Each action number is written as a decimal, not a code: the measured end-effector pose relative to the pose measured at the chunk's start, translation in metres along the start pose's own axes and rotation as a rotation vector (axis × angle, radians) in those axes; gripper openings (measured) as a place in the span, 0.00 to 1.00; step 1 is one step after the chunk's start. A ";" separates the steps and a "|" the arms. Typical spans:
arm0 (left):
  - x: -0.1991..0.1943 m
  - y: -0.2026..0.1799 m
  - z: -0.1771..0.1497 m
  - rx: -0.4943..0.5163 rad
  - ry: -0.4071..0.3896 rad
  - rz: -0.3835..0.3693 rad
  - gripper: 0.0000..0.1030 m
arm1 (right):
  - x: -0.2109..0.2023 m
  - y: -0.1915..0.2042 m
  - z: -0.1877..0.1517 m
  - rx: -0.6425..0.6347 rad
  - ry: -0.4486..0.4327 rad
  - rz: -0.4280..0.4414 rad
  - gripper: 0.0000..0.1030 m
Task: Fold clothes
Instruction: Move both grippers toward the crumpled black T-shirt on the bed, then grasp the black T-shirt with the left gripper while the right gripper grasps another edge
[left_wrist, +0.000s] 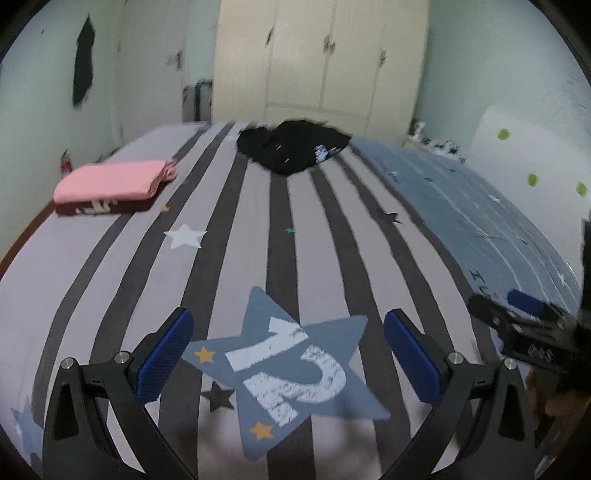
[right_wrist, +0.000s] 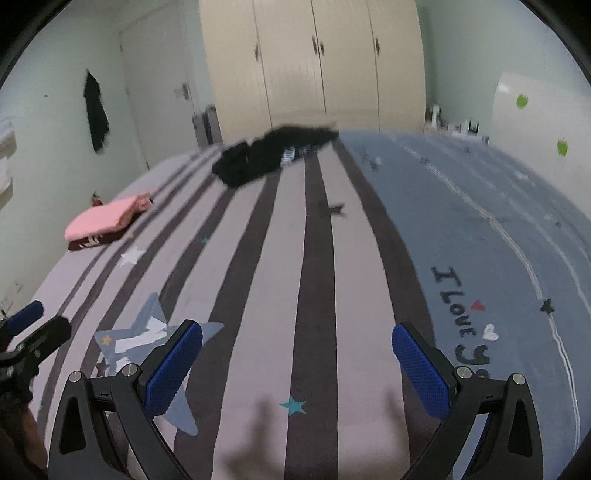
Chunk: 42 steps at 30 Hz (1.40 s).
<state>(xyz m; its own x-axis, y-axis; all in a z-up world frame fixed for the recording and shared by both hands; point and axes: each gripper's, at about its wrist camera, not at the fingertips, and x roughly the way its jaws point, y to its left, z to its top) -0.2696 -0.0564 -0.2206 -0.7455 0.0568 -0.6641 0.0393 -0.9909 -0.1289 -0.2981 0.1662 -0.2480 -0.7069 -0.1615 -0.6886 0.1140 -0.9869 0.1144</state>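
Observation:
A crumpled black garment (left_wrist: 293, 147) lies at the far end of the striped bed, also in the right wrist view (right_wrist: 269, 153). A folded pink garment (left_wrist: 110, 182) rests on a dark red folded one at the far left, seen too in the right wrist view (right_wrist: 105, 219). My left gripper (left_wrist: 288, 354) is open and empty, hovering over the near part of the bed above a blue star print. My right gripper (right_wrist: 297, 369) is open and empty over the stripes. Each gripper shows at the edge of the other's view, the right one (left_wrist: 528, 321) and the left one (right_wrist: 29, 332).
The bed sheet (left_wrist: 258, 240) has grey and dark stripes with a blue section (right_wrist: 461, 221) on the right. A cream wardrobe (left_wrist: 321, 55) stands behind the bed. A dark garment (left_wrist: 83, 61) hangs on the left wall. A white board (right_wrist: 535, 122) leans at the right.

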 end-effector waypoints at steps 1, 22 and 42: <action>0.005 0.000 0.009 -0.009 0.015 0.003 0.99 | 0.001 -0.002 0.009 0.001 0.017 0.003 0.99; 0.323 0.028 0.195 0.027 0.148 -0.011 0.88 | 0.183 -0.009 0.189 0.100 0.065 -0.017 0.99; 0.397 0.017 0.233 0.059 0.182 -0.135 0.08 | 0.273 -0.047 0.201 0.097 0.122 -0.005 0.99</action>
<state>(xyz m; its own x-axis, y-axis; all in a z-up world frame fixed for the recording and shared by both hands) -0.7196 -0.0789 -0.3149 -0.6089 0.2056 -0.7661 -0.0960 -0.9778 -0.1861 -0.6364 0.1692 -0.2973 -0.6165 -0.1613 -0.7707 0.0384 -0.9838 0.1752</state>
